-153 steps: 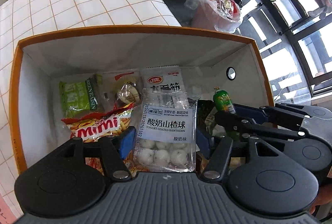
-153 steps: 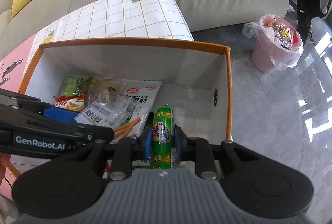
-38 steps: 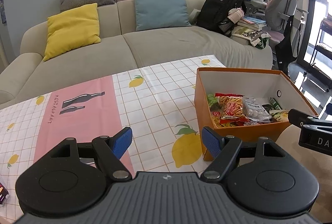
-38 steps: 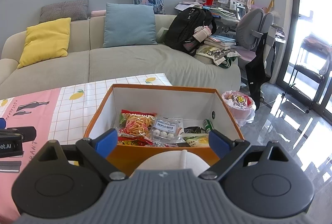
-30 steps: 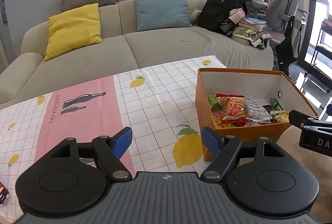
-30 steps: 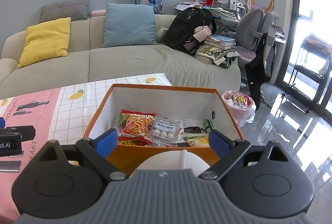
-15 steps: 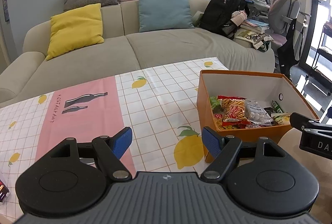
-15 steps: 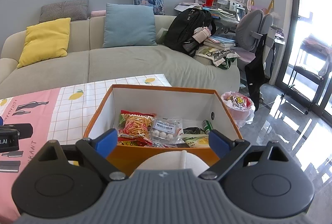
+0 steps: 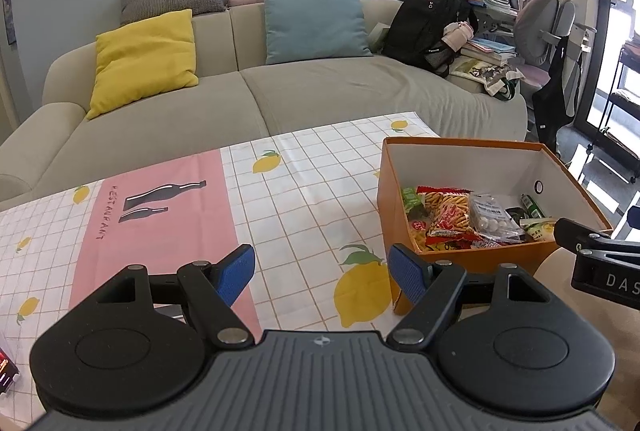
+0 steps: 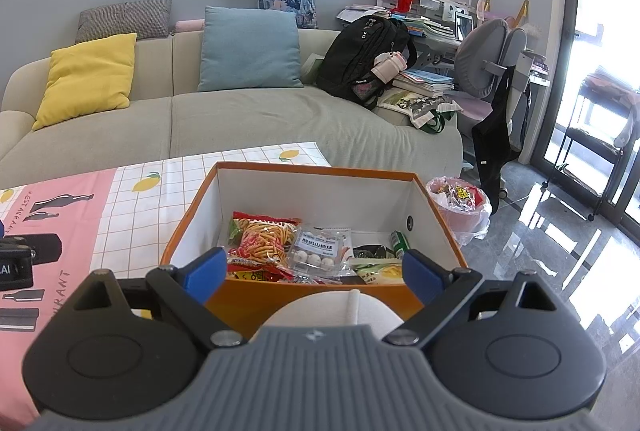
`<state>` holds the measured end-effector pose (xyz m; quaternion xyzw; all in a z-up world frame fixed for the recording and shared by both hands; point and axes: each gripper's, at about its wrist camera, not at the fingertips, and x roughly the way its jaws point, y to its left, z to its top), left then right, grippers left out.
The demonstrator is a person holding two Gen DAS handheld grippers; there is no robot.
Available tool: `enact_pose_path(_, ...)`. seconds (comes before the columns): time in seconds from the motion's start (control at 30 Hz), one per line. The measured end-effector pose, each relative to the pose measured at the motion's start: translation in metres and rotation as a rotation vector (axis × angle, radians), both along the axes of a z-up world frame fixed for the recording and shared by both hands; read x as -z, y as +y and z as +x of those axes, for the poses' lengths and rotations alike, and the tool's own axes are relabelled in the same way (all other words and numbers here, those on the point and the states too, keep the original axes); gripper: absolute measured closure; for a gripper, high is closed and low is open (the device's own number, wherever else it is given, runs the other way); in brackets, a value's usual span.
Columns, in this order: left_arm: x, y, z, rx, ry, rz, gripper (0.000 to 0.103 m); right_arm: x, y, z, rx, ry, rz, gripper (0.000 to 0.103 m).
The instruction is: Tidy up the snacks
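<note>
An orange box (image 9: 472, 261) with white inner walls stands at the right end of the table; it also shows in the right wrist view (image 10: 248, 297). Inside lie a red Mimi snack bag (image 10: 262, 237), a clear bag of white hawthorn balls (image 10: 320, 251), a green sausage (image 10: 399, 241) and other packets. My left gripper (image 9: 322, 273) is open and empty over the lemon tablecloth, left of the box. My right gripper (image 10: 314, 273) is open and empty in front of the box's near wall.
A lemon-and-pink tablecloth (image 9: 160, 215) covers the table. A beige sofa (image 9: 320, 91) with cushions stands behind it. A pink bin (image 10: 460, 209) with a plastic liner sits on the floor right of the box. A small dark packet (image 9: 6, 371) lies at the table's left edge.
Five seconds ago both grippers were inside the box, shut on the hawthorn bag and the green sausage. Both snacks now lie in the box; the grippers are open and drawn back. Hardly any motion lately.
</note>
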<state>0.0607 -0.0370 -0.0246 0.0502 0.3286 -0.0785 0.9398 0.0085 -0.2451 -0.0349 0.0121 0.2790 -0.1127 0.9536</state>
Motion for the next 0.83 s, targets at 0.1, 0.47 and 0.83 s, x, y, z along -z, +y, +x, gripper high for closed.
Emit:
enact_pose_path(0.1,0.0001,0.0001,0.0001,0.002,-0.001,-0.001,0.014,-0.0001,-0.0002,-0.0001,0.000,0.000,0.000,0.011)
enact_pose_path(0.47,-0.0003,0.0002,-0.0005,0.003,0.004,-0.009,0.014,-0.0002,-0.0003,-0.0001,-0.001,0.001,-0.001,0.011)
enact_pose_path(0.83,-0.0008,0.0044,-0.0032,0.001,-0.010,-0.038,0.014,-0.0002,-0.0004,0.0002,-0.002,0.001,-0.002,0.011)
